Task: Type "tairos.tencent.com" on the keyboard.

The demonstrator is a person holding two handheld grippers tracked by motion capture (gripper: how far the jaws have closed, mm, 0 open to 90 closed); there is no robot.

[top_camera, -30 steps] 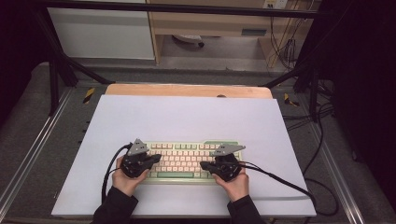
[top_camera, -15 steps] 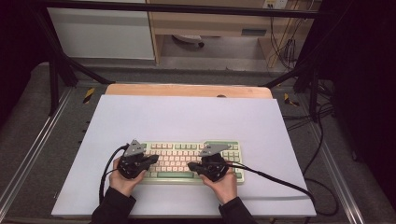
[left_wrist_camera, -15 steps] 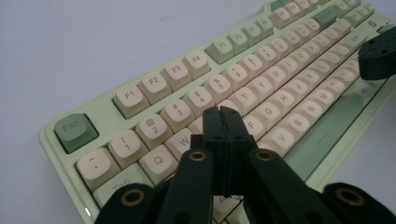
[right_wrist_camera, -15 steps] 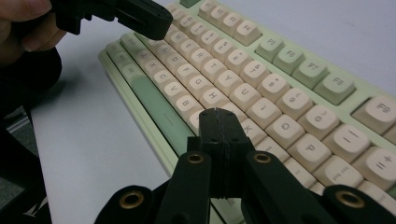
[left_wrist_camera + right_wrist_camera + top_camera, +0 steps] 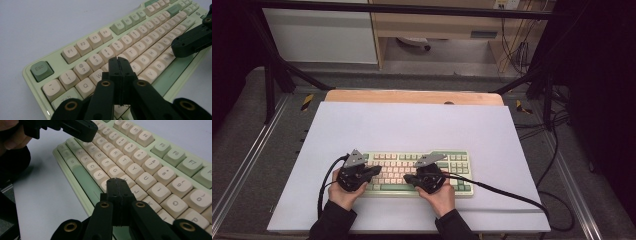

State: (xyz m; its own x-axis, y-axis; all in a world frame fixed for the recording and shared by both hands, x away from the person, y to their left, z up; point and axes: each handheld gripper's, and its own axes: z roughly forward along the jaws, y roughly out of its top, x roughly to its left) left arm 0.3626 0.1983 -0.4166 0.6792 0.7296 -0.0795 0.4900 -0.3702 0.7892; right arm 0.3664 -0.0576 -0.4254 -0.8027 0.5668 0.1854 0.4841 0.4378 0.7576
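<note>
A pale green keyboard with cream keys lies on the white mat near the front edge. My left gripper is shut and empty, its tips pointing right over the keyboard's left half. In the left gripper view its closed tips hover just over the letter keys of the keyboard near E and R. My right gripper is also shut and empty, pointing left over the middle keys. In the right gripper view its tips sit by H and B on the keyboard, with the left gripper farther off.
The white mat covers a wooden table whose back edge shows. A black cable trails right from the right gripper, another loops at the left. Metal rails flank the table.
The right gripper has slid left along the keyboard toward the left gripper. The left gripper has kept its place, and both stay shut.
</note>
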